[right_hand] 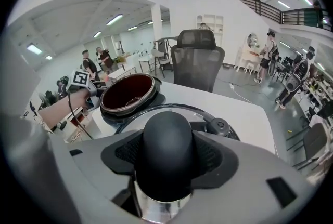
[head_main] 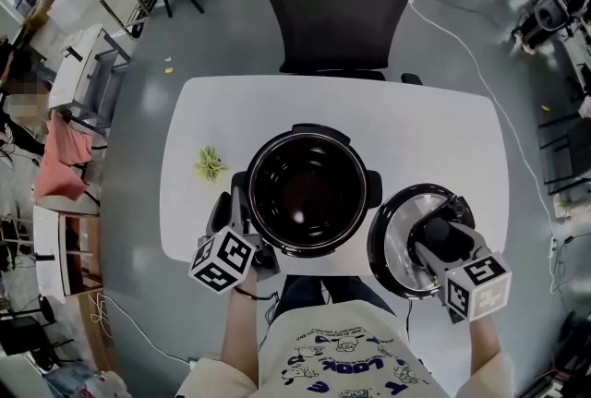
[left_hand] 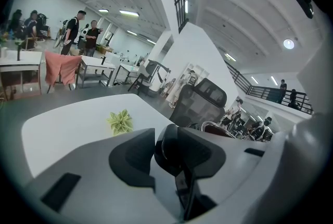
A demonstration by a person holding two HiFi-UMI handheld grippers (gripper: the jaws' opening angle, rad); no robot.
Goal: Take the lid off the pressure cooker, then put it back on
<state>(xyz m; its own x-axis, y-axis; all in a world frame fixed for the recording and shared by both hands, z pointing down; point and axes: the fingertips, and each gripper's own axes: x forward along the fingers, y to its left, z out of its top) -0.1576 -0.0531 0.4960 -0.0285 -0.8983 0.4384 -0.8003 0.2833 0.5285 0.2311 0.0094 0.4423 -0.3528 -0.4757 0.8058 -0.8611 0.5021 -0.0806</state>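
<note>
Head view only: read "LOOK" on shirt (head_main: 355, 361). Right gripper view only: noted lid (right_hand: 199, 112) valve (right_hand: 218, 125). Clamped cooker (head_main: 366, 202) handle (left_hand: 167, 146) with left gripper (head_main: 242, 215), knob (right_hand: 166, 147) with right gripper (head_main: 440, 235).

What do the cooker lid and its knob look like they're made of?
Lid: probably polished steel; it looks mirror-bright silver, with a dark rim. Knob: likely matte black plastic; it is smooth and dull, with only a soft sheen.
</note>
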